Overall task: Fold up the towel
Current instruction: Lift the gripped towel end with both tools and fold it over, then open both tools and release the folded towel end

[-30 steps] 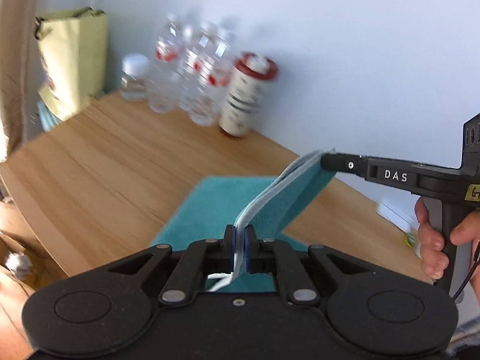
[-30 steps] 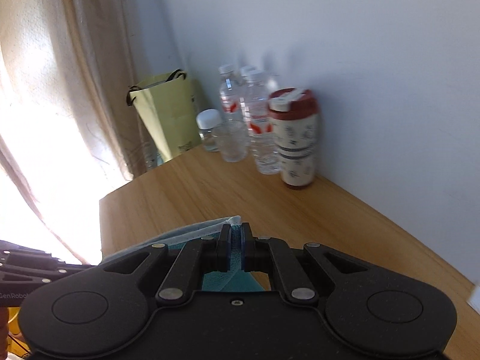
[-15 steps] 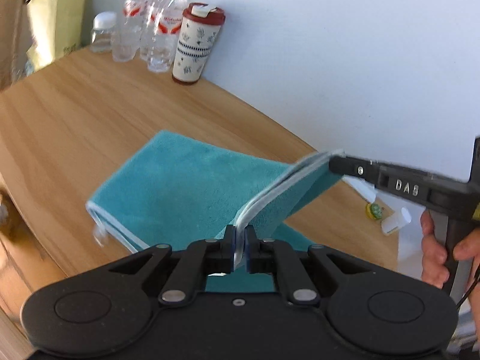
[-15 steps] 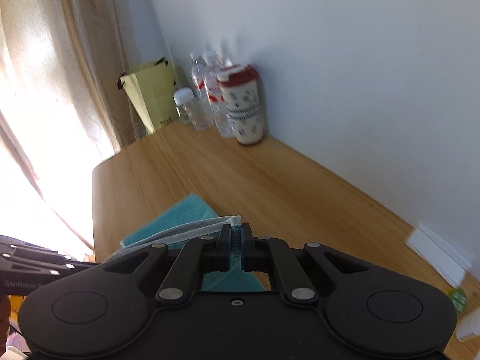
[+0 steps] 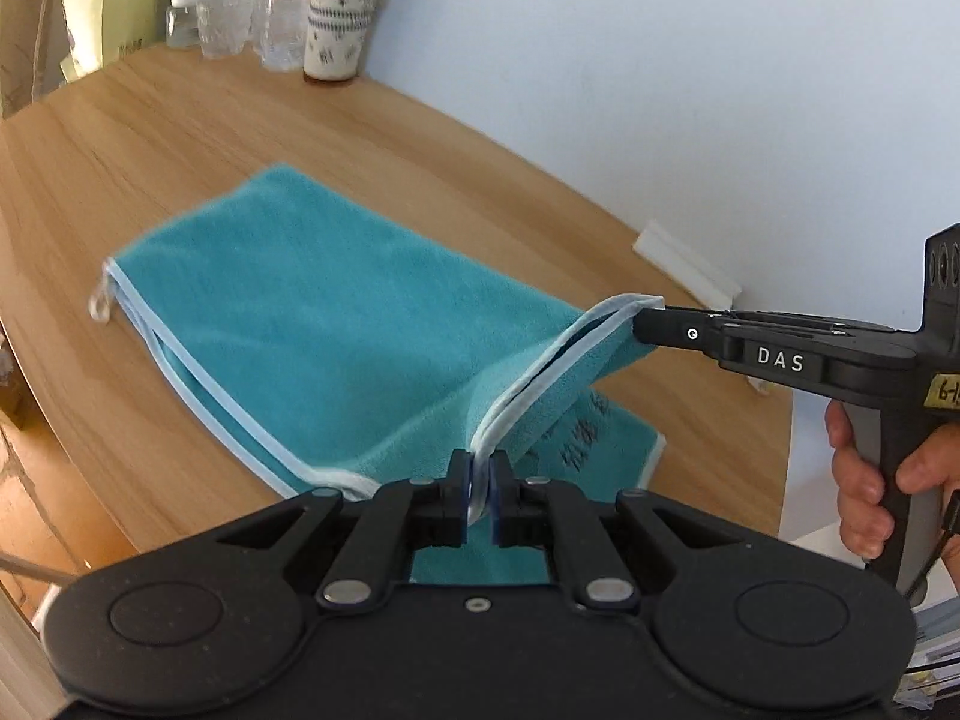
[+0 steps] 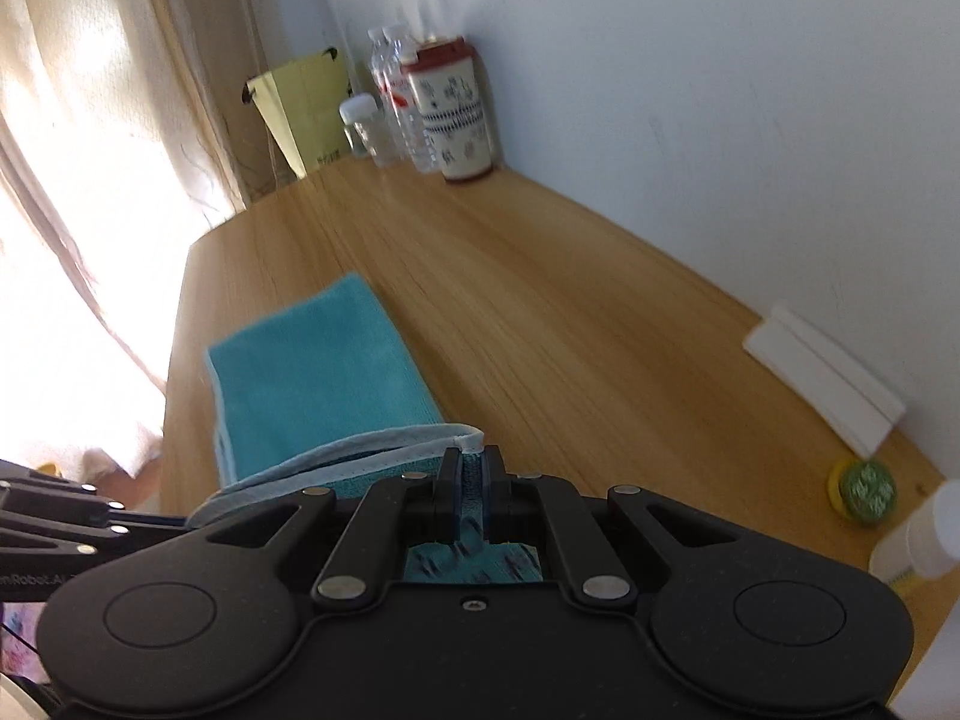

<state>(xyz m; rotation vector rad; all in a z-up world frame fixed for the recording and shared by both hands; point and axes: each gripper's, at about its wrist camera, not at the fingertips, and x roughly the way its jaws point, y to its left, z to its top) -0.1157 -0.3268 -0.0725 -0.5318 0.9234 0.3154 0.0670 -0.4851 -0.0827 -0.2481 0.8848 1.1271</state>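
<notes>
Teal towel (image 5: pixel 336 312) with pale blue piping spread on the wooden table (image 5: pixel 150 138), far part lying flat, near end lifted off the surface and doubled so that two piped edges run side by side in the air. Small loop tag at the flat left corner, by the table's edge. Dark printing showing on the layer beneath the raised fold, too blurred to read. Left gripper (image 5: pixel 479 501) pinched tight on the piped hem at one raised corner, fingers (image 5: pixel 459 504) nearly together with only fabric between. Right gripper (image 6: pixel 471 495) clamped likewise on the other raised corner, teal cloth squeezed between its pads; seen from the left wrist view reaching in from the right, marked DAS, held by a hand (image 5: pixel 864 498) around its grip. Raised hem stretched between the two grippers, sagging slightly in the middle. Well apart from the towel, at the table's far end against the white wall (image 5: pixel 660 90): a cream cup with a red lid (image 5: pixel 339 12), clear plastic water bottles (image 5: pixel 258 6) just beside it, a small white-capped jar (image 5: pixel 189 12), and a yellow paper bag (image 6: pixel 306 114). Along the wall nearer by, a white strip-shaped object (image 6: pixel 822 378); near it a small green round item (image 6: pixel 864 489) and a white bottle (image 6: pixel 918 546). Sunlit curtain (image 6: pixel 90 150) past the table's left end.
</notes>
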